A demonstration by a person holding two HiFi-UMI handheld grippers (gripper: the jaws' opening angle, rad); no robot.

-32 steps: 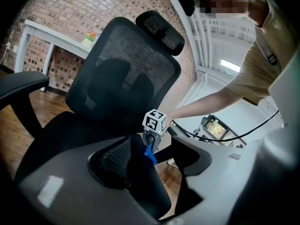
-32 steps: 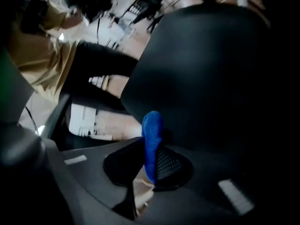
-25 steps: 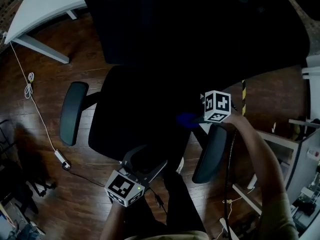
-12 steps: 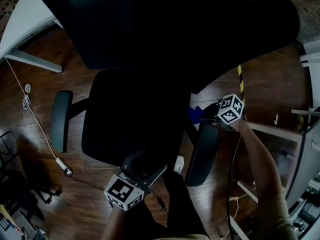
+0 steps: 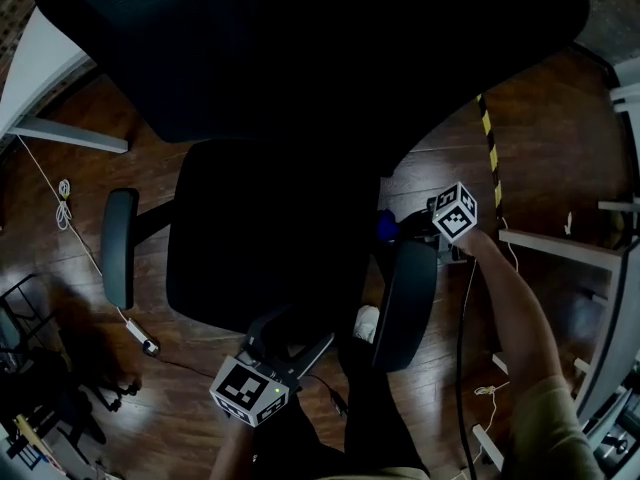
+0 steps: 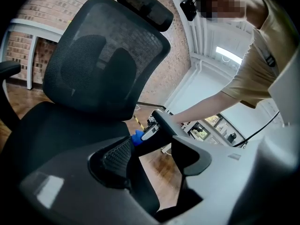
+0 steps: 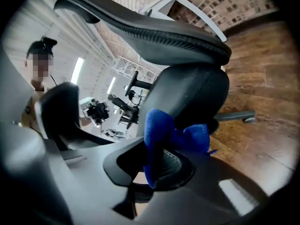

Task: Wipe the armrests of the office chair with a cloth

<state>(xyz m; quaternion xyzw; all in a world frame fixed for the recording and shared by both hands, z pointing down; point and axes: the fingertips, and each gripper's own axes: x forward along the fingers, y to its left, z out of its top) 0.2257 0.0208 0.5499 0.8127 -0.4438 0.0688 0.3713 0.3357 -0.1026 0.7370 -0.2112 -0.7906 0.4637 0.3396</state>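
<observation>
Wood floor (image 5: 90,118) | right claw (image 5: 408,230) clenches cloth (image 5: 386,226) at armrest (image 5: 405,303) end, 3 o'clock, to wipe | left claw (image 5: 290,332) released, spare

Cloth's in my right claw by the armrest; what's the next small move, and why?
Probably draw the blue cloth along the armrest toward you: the right claw holds it at the far end, with the pad's length lying nearer you.
</observation>
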